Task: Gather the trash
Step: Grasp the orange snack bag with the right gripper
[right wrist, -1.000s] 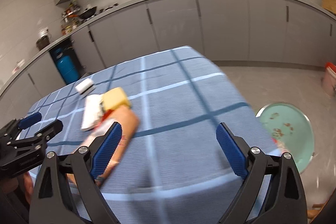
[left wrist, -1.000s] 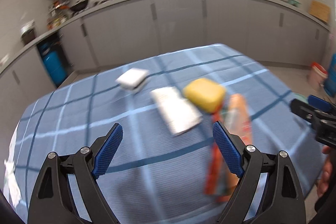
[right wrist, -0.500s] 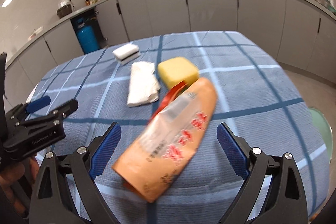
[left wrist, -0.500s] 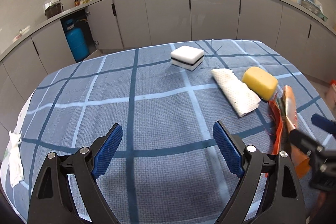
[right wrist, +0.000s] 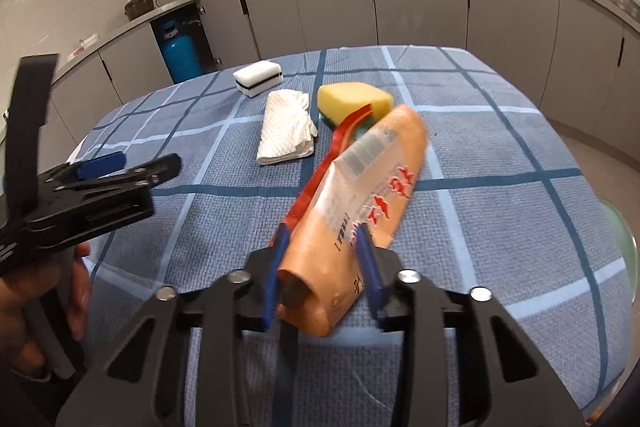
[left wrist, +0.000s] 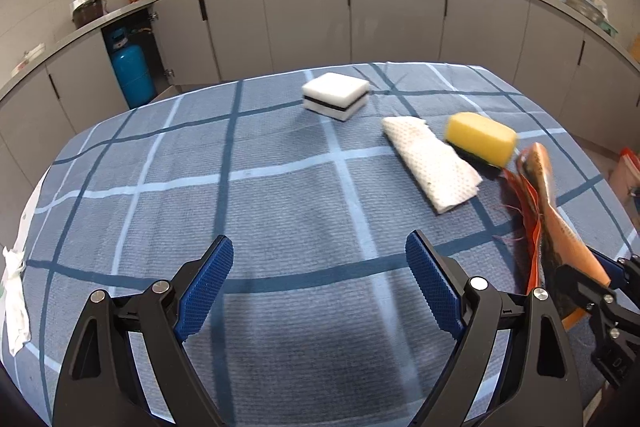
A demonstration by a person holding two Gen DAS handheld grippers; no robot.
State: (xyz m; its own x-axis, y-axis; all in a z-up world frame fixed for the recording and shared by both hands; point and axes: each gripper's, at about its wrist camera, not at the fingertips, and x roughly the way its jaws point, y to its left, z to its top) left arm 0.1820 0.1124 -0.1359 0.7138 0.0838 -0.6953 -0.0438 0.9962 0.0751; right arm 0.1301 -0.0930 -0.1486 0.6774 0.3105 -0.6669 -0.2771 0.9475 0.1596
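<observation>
Left wrist view: left gripper released, jaws wide over bare blue checked tablecloth; nothing between them. Orange plastic snack wrapper sits at right edge, crumpled white paper towel centre-right.

Right wrist view: right gripper closing, pads pressing the wrapper's near end at lower centre. Judgement: finish the squeeze before lifting, since the film is slippery and long.

A broad bare stretch of tablecloth is being left free ahead of the left gripper. Passage toward the far right is being obstructed by the white sponge, paper towel and yellow sponge, clustered closely, and by the orange wrapper.
</observation>
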